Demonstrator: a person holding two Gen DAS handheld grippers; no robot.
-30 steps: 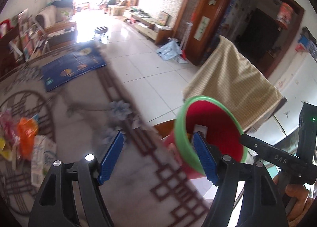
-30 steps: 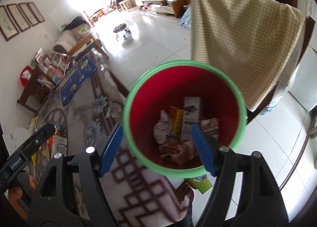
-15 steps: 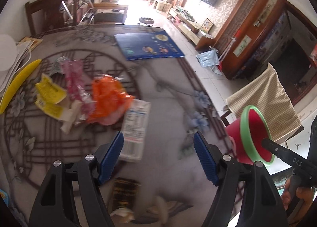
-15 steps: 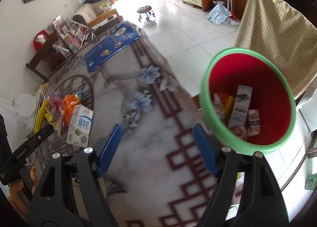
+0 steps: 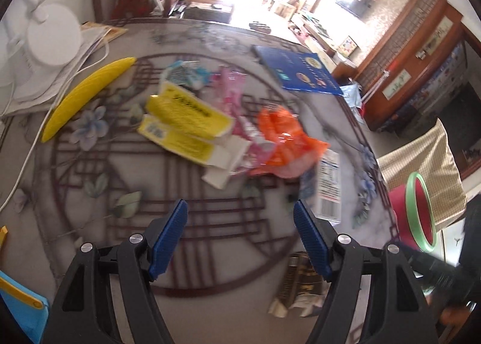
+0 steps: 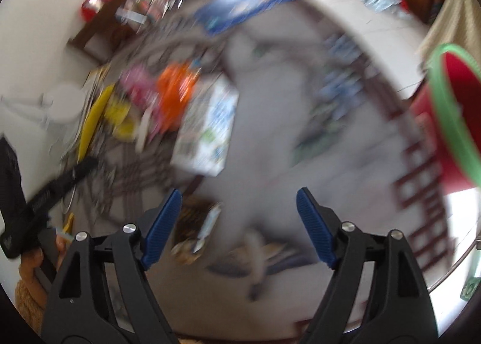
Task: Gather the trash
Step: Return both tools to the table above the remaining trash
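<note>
Several wrappers beyond left tool

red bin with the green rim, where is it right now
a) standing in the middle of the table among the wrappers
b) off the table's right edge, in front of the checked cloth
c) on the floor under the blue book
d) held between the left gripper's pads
b: in the left wrist view the red bin sits beyond the table's right edge, before the checked cloth, while the left gripper stands open with nothing between its pads.
</note>
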